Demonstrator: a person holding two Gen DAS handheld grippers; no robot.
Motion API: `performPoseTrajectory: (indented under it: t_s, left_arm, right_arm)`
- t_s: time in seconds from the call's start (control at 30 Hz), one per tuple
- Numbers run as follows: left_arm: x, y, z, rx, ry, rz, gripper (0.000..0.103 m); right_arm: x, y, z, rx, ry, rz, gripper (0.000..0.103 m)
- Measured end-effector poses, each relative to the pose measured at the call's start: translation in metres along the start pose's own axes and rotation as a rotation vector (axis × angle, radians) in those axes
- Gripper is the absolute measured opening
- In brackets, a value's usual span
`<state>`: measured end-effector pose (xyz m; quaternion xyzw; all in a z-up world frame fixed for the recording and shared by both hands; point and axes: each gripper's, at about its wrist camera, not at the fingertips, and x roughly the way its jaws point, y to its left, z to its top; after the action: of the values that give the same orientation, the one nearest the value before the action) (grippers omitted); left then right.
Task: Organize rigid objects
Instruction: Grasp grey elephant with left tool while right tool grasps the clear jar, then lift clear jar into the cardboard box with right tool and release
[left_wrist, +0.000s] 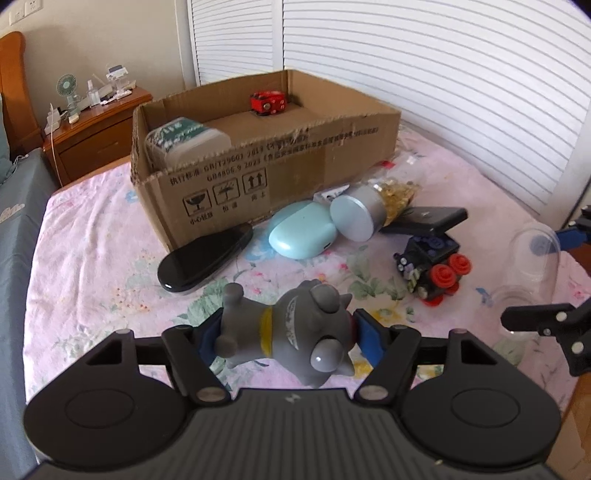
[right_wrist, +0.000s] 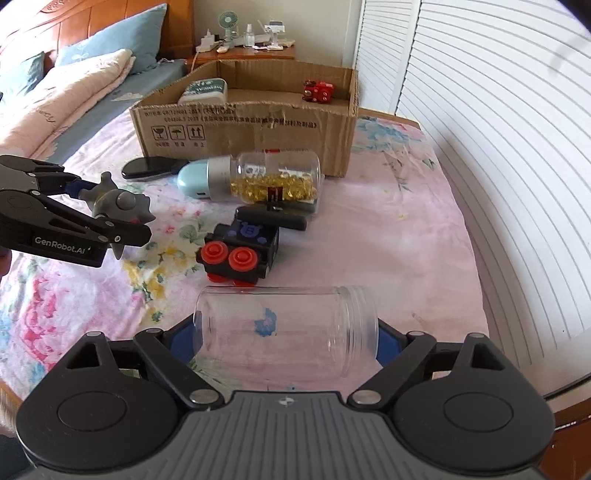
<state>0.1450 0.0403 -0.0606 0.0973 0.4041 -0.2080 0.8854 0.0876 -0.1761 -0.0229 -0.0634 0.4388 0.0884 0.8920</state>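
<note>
Toys and jars being rigid and light (the clear jar (right_wrist: 286, 330) looking slippery), both grippers' fingers are gripping: left gripper (left_wrist: 291, 338) clamping the grey figurine (left_wrist: 291, 328) across its body, right gripper (right_wrist: 286, 341) squeezing the jar's ends.

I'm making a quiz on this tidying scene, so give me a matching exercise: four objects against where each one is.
Objects
1. grey toy figure
2. clear empty jar
3. red toy car
4. black toy train

Places
A. inside the cardboard box
B. between the left gripper pads
C. lying on the floral bedspread
D. between the right gripper pads

Pairs: 1-B, 2-D, 3-A, 4-C
</note>
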Motion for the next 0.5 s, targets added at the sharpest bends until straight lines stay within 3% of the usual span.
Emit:
performPoseTrajectory:
  t_s: [0.5]
  left_arm:
    - [-0.050, 0.006, 0.020, 0.040, -0.042, -0.025, 0.071]
  right_arm:
    - [-0.034, -0.006, 0.045, -0.095, -0.095, 0.024, 0.093]
